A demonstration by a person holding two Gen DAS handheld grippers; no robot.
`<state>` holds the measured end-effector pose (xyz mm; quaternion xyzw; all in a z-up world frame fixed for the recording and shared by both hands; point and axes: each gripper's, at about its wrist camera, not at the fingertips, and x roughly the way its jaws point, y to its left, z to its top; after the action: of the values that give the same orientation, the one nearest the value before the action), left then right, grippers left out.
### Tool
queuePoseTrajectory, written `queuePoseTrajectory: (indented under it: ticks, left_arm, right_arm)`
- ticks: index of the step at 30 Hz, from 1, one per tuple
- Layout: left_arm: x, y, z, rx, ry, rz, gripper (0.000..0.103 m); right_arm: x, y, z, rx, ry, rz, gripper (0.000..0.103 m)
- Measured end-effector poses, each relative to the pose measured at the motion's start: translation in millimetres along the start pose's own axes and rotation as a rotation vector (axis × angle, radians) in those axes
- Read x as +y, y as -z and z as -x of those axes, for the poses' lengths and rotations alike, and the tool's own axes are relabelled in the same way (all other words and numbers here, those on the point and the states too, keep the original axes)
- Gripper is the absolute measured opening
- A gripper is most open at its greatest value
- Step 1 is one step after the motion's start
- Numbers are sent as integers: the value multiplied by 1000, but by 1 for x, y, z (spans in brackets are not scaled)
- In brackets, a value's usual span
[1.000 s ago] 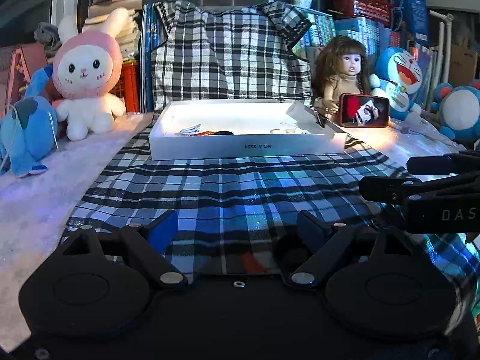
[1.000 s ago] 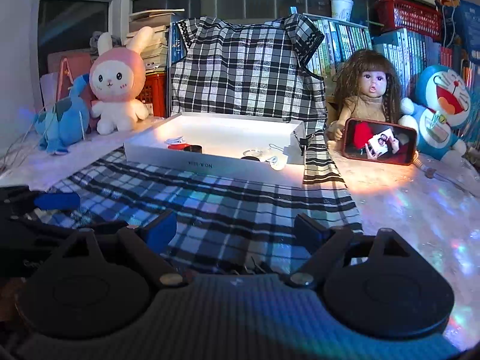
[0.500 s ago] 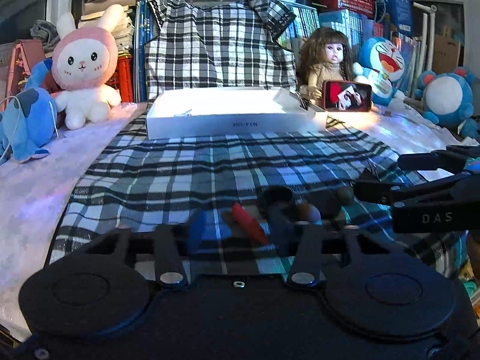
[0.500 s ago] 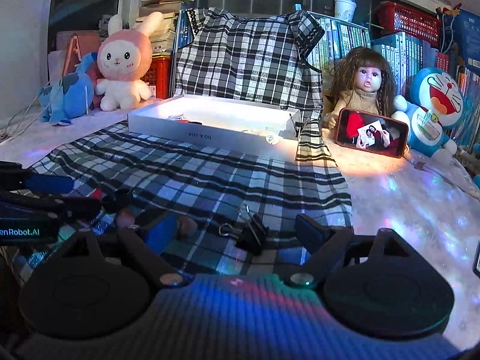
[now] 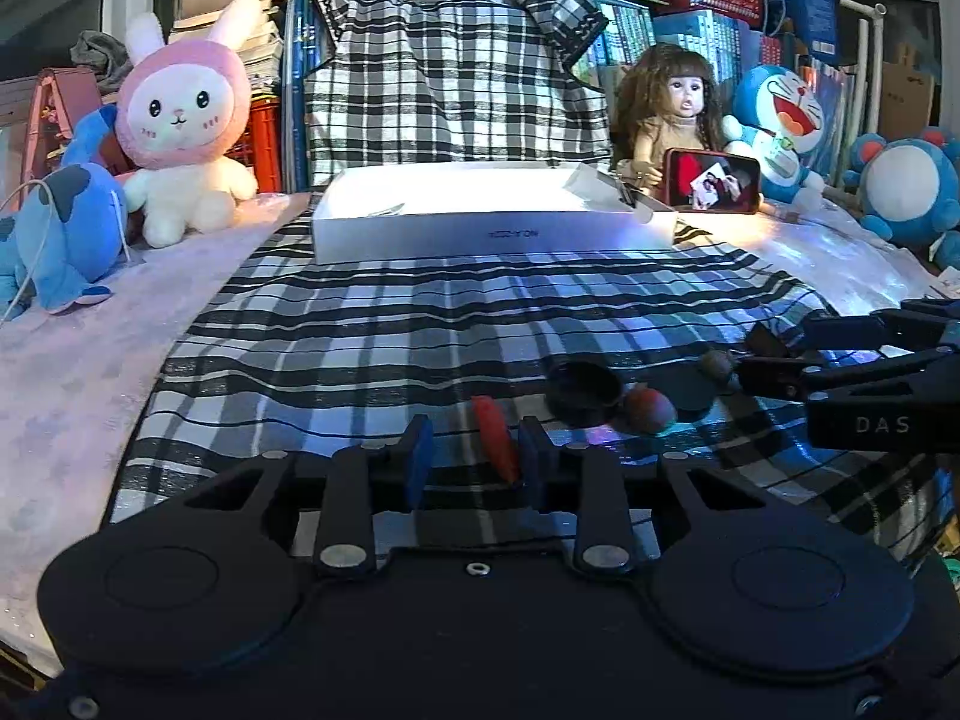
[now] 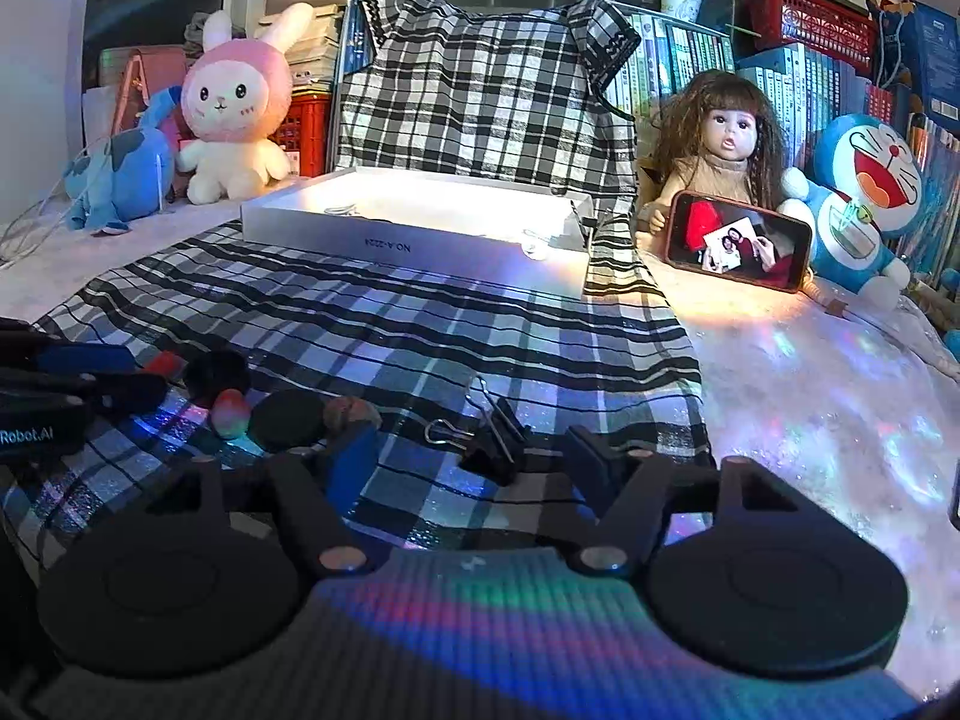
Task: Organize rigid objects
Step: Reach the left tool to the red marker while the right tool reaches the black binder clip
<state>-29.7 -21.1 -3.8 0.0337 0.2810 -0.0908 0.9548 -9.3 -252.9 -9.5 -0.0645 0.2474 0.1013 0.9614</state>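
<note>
The white box (image 6: pixel 414 240) front reads "NO.A-Z224" upside down; the right tool (image 5: pixel 864 384) shows "DAS", the left tool (image 6: pixel 78 384) "Robot.AI".

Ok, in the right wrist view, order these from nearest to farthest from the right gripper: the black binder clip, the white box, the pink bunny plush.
1. Black binder clip, between the fingers of the right gripper, on the plaid cloth.
2. White box, farther back, centre.
3. Pink bunny plush, behind the box, far left.

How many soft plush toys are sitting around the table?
4 in view: a pink-hooded bunny and a blue plush at the far left, a blue cat plush beside the doll, another blue one far right. Others may be hidden.
</note>
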Motion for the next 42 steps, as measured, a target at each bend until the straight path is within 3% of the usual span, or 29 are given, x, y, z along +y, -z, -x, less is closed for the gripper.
queuePoseTrajectory:
  ticks: [5,8,17,23,27,30,39,42]
  left_arm:
    - [8,0,1,3,-25,0,32]
    - [11,1,4,0,-51,-19,49]
    - [18,7,9,-12,-99,-61,52]
    - [23,9,9,-20,-149,-79,59]
    - [25,8,6,-24,-220,-88,69]
    - [25,8,6,-27,-244,-95,69]
    - [10,7,11,-37,-172,-50,69]
    - [0,9,13,-42,-212,-18,68]
  right_arm:
    - [-4,2,0,6,11,-3,78]
    - [-7,3,0,12,19,3,78]
    - [-18,3,-2,31,87,-3,78]
    - [-24,3,-4,40,133,-11,78]
    - [-27,1,-5,46,164,-32,78]
    - [-28,0,-5,48,159,-47,78]
    - [-20,-3,-1,46,90,-97,78]
    - [-15,-5,-3,60,64,-107,72]
